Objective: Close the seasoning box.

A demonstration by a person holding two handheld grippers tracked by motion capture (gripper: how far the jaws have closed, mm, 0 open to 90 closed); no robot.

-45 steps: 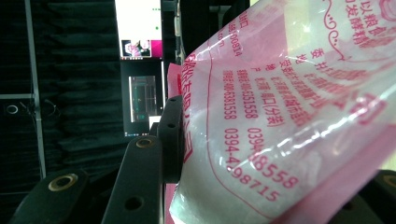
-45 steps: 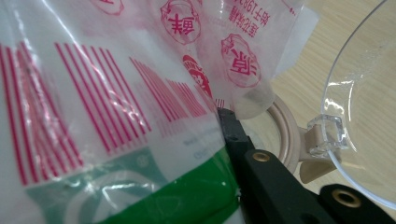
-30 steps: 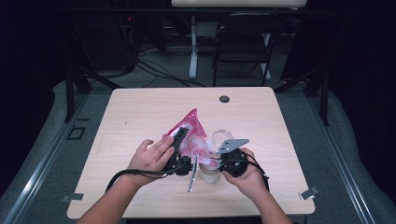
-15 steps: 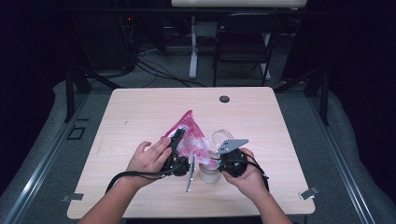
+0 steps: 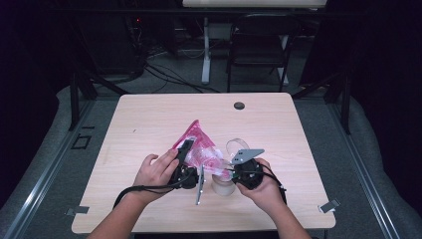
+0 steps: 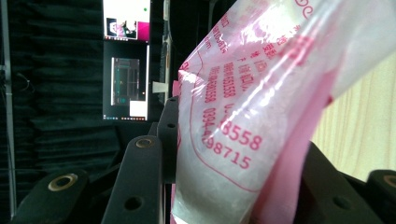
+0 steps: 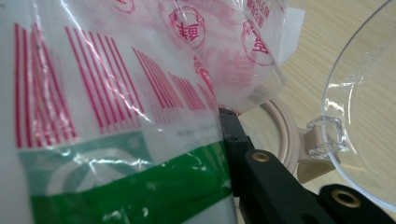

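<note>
Bag [image 5: 199, 149], pink plastic, long axis diagonal, tip toward table's far-left. Left gripper [image 5: 185, 167] jaws clamp bag; right gripper [image 5: 234, 172] jaws closed on bag's near corner.

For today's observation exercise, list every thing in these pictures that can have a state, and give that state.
Pink printed plastic bag: lifted off the table, gripped at both ends.
Beige container with clear hinged lid: lid open, standing upright.
Left gripper: shut on the bag.
Right gripper: shut on the bag.

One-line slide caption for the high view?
Both claws, left and right, grip a pink printed plastic bag above a lidded container.
</note>
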